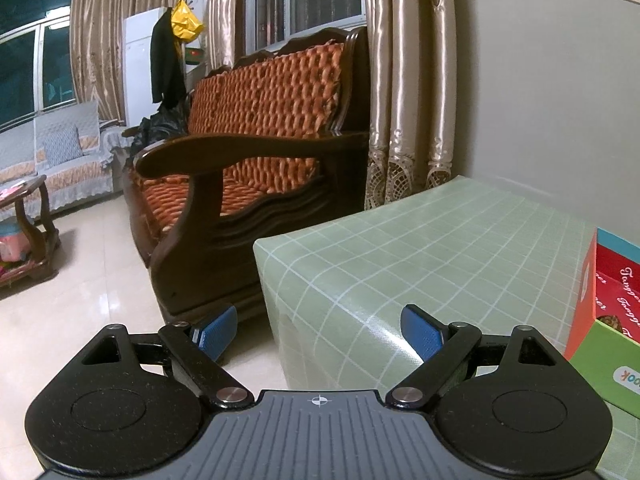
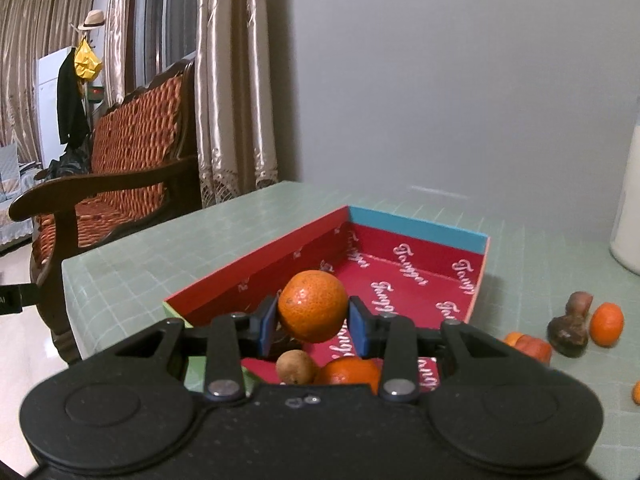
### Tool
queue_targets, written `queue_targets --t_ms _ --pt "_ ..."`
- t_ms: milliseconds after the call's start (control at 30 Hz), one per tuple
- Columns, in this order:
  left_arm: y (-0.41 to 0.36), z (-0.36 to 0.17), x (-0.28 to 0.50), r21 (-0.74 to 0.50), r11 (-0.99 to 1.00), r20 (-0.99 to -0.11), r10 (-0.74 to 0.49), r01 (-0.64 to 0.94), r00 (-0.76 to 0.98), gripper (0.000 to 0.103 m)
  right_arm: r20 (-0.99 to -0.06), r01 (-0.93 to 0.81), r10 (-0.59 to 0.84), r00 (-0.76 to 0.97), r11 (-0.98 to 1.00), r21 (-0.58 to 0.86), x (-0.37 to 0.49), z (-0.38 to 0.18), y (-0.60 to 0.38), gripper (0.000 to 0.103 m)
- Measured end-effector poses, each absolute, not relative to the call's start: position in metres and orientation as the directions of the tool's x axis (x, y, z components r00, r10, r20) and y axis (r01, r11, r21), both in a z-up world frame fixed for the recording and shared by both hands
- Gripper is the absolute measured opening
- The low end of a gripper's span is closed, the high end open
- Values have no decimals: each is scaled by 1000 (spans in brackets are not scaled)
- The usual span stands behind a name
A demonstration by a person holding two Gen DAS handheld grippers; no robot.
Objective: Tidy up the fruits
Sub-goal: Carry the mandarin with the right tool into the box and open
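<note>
My right gripper [image 2: 313, 320] is shut on an orange tangerine [image 2: 313, 305] and holds it above the near end of a red-lined cardboard box [image 2: 416, 236]. Below it in the box lie a small brown fruit [image 2: 295, 367] and another tangerine [image 2: 349, 372]. More fruit lies on the table to the right: a tangerine [image 2: 607, 324], a dark brown pear-shaped fruit [image 2: 570, 330] and a reddish-orange piece [image 2: 530, 347]. My left gripper [image 1: 320, 334] is open and empty over the table's left corner, with the box's edge [image 1: 588, 292] at its right.
The table [image 1: 440, 240] has a green checked cloth and stands against a grey wall. A wooden sofa [image 1: 248, 152] with orange cushions stands to its left. A white container [image 2: 628, 208] stands at the table's far right.
</note>
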State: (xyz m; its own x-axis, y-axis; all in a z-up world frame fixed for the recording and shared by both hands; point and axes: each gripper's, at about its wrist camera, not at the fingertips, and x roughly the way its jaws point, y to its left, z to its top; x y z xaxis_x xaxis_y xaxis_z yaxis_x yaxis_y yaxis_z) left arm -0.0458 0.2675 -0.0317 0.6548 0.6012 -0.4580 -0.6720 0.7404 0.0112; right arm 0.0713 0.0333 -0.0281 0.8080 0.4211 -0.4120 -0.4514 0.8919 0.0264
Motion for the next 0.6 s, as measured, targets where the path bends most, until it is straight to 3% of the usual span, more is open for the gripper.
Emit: queue_targets --t_ms 200,333,600 --pt "266 -32 -43 9 744 -458 597 -668 659 88 -400 -455 427 811 890 29 69 -26 32 41" --pt "262 -32 -42 12 749 -455 594 -662 664 88 -373 -452 432 821 891 36 67 -22 28 61" --pt "255 -31 -40 13 755 -454 589 -656 669 88 -353 -424 405 843 905 25 66 -16 22 72"
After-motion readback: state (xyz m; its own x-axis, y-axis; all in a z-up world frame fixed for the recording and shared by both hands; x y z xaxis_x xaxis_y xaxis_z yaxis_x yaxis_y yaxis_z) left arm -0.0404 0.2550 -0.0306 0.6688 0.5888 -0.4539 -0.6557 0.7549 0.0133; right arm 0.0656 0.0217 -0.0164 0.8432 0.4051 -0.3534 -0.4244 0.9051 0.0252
